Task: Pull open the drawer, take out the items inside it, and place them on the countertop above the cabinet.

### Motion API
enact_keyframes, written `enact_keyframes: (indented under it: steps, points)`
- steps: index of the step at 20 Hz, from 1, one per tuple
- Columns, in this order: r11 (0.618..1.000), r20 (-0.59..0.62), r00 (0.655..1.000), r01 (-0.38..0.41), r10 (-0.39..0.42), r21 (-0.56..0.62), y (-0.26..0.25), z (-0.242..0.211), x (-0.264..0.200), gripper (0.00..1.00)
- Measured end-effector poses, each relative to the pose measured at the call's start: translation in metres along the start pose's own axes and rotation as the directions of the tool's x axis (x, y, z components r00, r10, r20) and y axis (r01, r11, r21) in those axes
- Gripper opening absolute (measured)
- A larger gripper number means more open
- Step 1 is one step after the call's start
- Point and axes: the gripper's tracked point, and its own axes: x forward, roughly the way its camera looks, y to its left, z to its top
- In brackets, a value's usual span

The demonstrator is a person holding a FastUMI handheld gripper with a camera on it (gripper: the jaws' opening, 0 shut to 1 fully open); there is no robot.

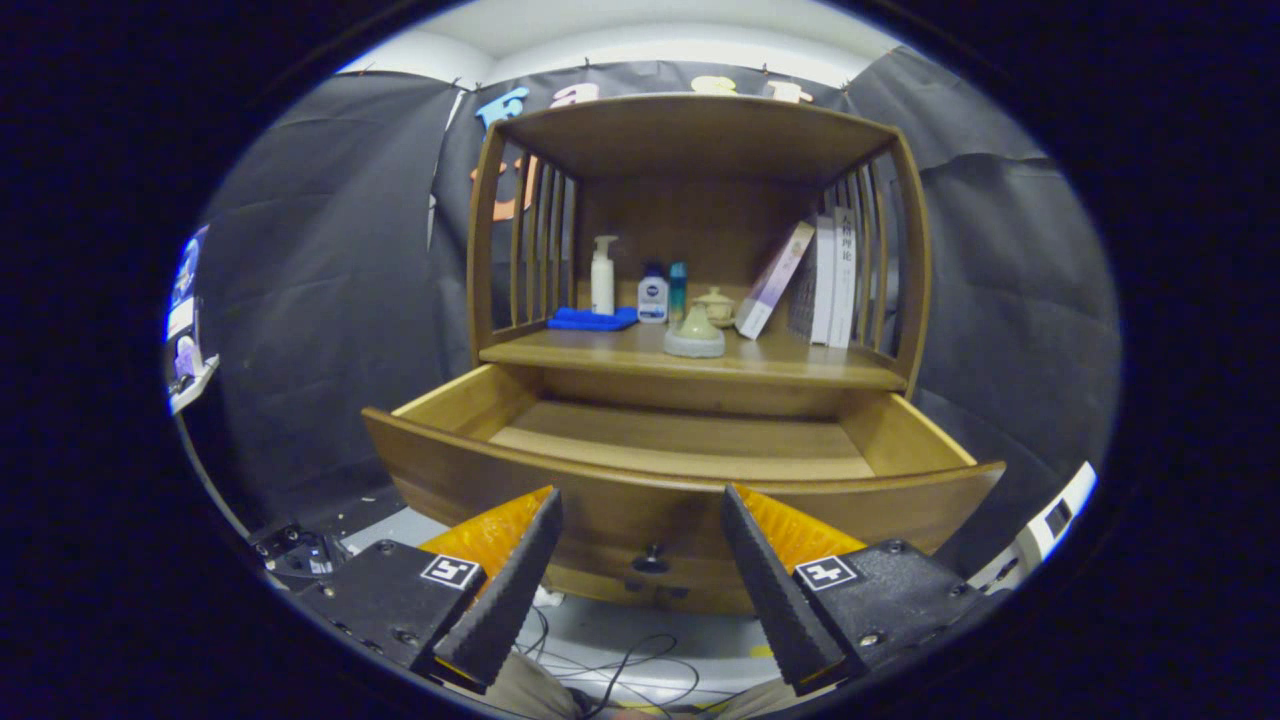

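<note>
my gripper [640, 555] spread apart, holding nothing | drawer [680, 470] pulled open just ahead, knob [651, 555] between my fingers | visible drawer floor looks bare | next: lift over the front panel, check near corners before reaching in

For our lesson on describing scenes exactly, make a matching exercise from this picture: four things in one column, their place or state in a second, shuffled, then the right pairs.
Things:
1. drawer
2. blue cloth
3. books
4. claw

Places or states:
A. upright by the slatted side, far from the cloth
B. open, fingers either side of the knob
C. pulled out
D. flat beside the white pump bottle

Pairs: 1-C, 2-D, 3-A, 4-B
</note>
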Motion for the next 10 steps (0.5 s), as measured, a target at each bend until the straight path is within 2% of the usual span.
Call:
enact_keyframes:
  steps: [10]
  points:
    - [0.994,-0.094,0.990,0.107,-0.105,0.007,-0.012,-0.044,0.031,1.00]
